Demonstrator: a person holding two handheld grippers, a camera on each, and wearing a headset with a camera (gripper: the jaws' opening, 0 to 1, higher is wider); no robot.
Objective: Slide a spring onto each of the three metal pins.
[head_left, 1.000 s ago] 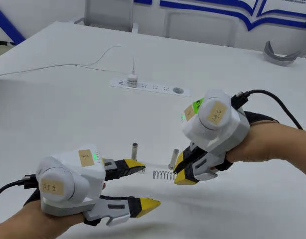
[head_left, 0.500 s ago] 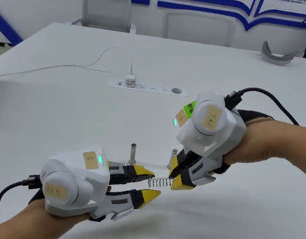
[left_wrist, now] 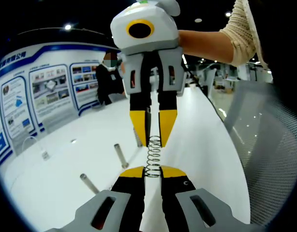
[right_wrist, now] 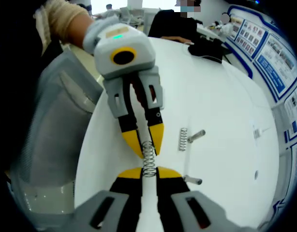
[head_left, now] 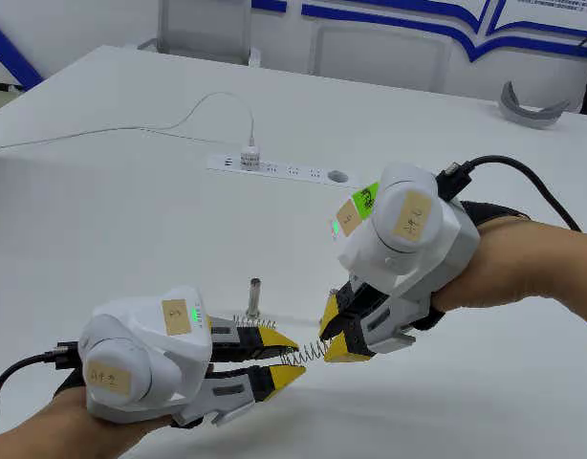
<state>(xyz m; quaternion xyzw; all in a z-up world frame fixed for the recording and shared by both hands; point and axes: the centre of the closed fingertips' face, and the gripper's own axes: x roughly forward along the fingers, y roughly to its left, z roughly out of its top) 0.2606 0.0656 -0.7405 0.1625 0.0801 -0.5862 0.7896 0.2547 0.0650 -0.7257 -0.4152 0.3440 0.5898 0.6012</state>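
Observation:
A small metal spring (head_left: 308,352) spans the gap between my two grippers, just above the white table (head_left: 121,220). My left gripper (head_left: 284,358) is shut on its near end, and my right gripper (head_left: 332,340) is shut on the other end. In the left gripper view the spring (left_wrist: 152,157) runs from my own jaws up to the right gripper (left_wrist: 153,131). An upright metal pin (head_left: 253,295) stands behind them, with another spring (head_left: 257,322) lying at its base. A second pin (head_left: 329,304) is partly hidden by the right gripper. The right gripper view has two pins (right_wrist: 199,134) (right_wrist: 193,180) and the loose spring (right_wrist: 183,138).
A white power strip (head_left: 279,169) with a plugged-in adapter and a thin cable lies further back on the table. A grey curved object (head_left: 531,105) rests at the far right. A chair stands behind the far table edge.
My left gripper moved right to the spring and closed from wide open onto its free end. The right gripper kept hold of the other end and lifted it slightly.

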